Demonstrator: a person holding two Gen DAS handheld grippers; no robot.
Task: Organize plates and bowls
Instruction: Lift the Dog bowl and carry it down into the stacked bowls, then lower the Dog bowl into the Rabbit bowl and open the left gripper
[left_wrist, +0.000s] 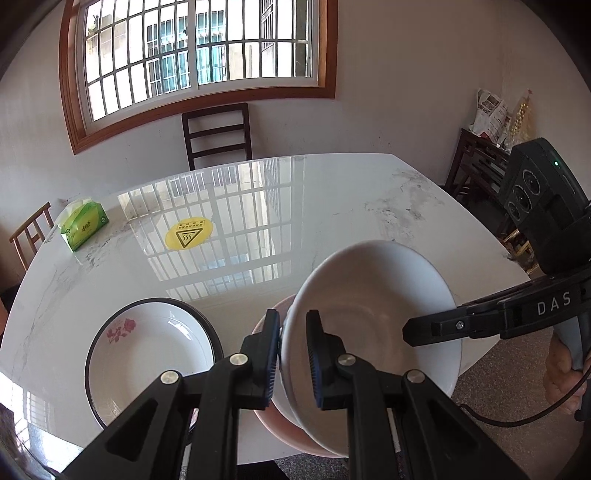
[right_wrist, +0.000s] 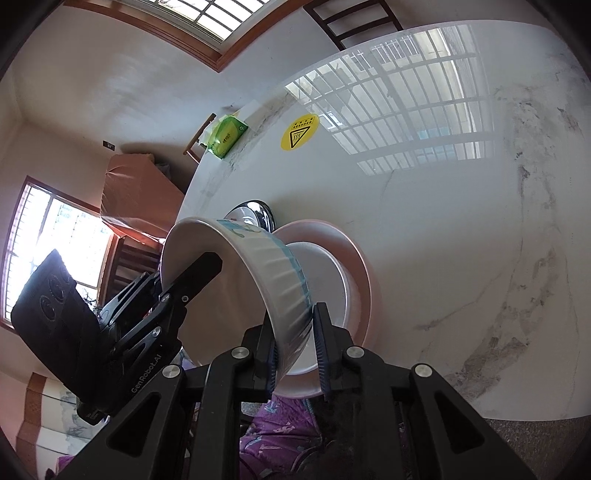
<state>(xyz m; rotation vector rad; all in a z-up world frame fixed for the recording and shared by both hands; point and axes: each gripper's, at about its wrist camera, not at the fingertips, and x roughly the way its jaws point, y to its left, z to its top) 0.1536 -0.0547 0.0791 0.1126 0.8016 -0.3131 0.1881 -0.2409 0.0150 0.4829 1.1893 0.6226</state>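
Observation:
A white bowl (left_wrist: 373, 325) with a blue band outside (right_wrist: 258, 280) is tilted over a pink plate (left_wrist: 280, 428) near the table's front edge. My left gripper (left_wrist: 292, 360) is shut on the bowl's near rim. My right gripper (right_wrist: 295, 350) is shut on the opposite rim, and shows in the left wrist view (left_wrist: 436, 326) reaching in from the right. The pink plate (right_wrist: 354, 258) lies under the bowl. A white plate with a dark rim and a red flower (left_wrist: 151, 354) sits on the table to the left of them.
The white marble table (left_wrist: 332, 206) carries a green tissue pack (left_wrist: 83, 225) at its far left and a yellow round warning sticker (left_wrist: 189, 232). A dark chair (left_wrist: 218, 133) stands behind it. A shiny metal item (right_wrist: 255, 212) is behind the bowl.

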